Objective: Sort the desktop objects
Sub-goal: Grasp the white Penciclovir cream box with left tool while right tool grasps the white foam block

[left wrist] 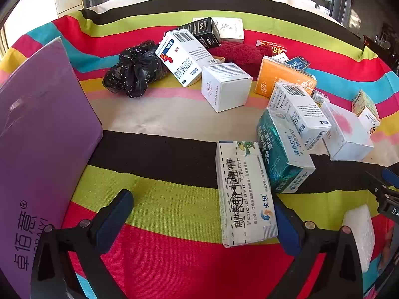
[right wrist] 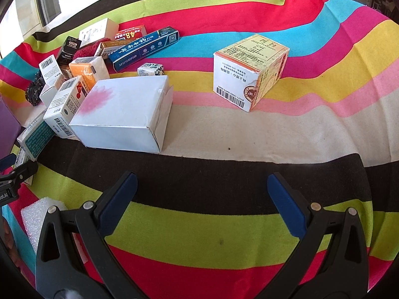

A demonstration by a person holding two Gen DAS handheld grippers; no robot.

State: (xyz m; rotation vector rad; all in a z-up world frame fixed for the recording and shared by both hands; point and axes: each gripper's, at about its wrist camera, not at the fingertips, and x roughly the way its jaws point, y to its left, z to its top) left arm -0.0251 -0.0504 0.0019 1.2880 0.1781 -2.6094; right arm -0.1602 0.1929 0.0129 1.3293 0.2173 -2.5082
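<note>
The cream box [left wrist: 247, 194] lies just inside the left gripper's [left wrist: 204, 214] right jaw, the toothpaste box [left wrist: 284, 149] beyond it. Ahead of the right gripper [right wrist: 202, 194], the flat box [right wrist: 122, 114] lies left, the cube box [right wrist: 249, 72] right.

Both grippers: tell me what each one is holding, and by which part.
Nothing is held. The left gripper is open, and the Penciclovir cream box lies on the cloth beside its right finger, ungripped. The right gripper is open over bare striped cloth.

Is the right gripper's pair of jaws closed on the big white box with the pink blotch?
No. The right gripper stands wide open above bare striped cloth, and the white box lies untouched beyond it.
</note>
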